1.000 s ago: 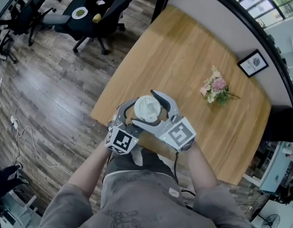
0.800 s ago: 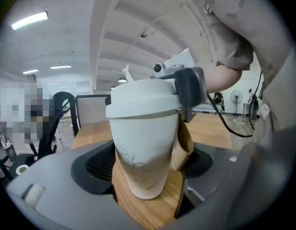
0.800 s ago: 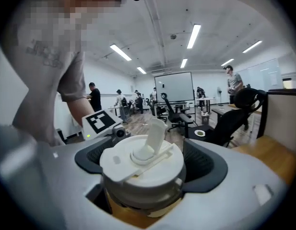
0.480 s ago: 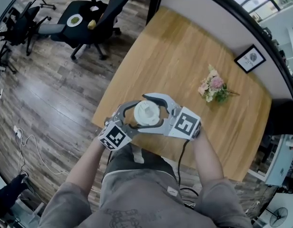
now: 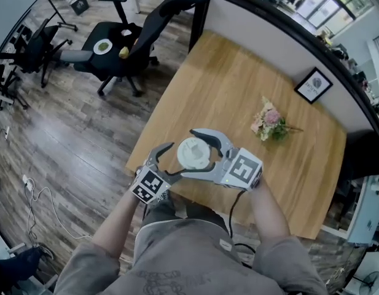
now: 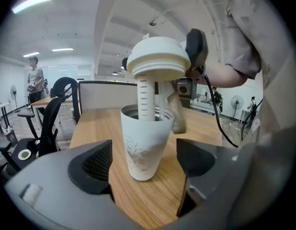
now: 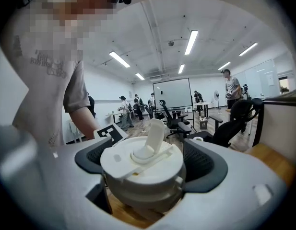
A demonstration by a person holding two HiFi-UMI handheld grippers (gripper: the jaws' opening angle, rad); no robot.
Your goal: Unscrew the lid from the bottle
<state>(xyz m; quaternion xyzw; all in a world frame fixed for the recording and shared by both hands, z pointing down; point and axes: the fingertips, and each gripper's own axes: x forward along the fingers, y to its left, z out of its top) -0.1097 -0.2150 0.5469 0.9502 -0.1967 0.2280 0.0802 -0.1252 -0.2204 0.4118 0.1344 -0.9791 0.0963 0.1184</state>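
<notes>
Two parts stand separated: the lid (image 6: pixel 158 59) is held above the bottle (image 6: pixel 145 143), clamped by its side wall in the right gripper (image 5: pixel 200 153). Only its tube (image 6: pixel 145 95) reaches down into the open mouth. The bottle stands upright on the table (image 5: pixel 226 85), near the person's edge, between the jaws of the left gripper (image 5: pixel 174 160). Those jaws have just been opening and now stand wide, and neither pad touches the wall.

The lid is a white, round, domed plastic cap with a flip-up spout (image 7: pixel 152 138). It looks stiff and light, and the jaws grip it best across its rim, as they do now. The tube is pale and rigid and is marked with a printed scale.

The bottle is a tapered tumbler, narrower at the foot, with a matt white wall bearing a faint line drawing. Its inner rim looks like metal. It probably weighs little if empty, and whether it holds liquid cannot be seen. The smooth taper could slip upward out of a loose grip. With nothing holding the bottle, the tube could catch its rim and tip it. A hold at mid-body seems soundest.
</notes>
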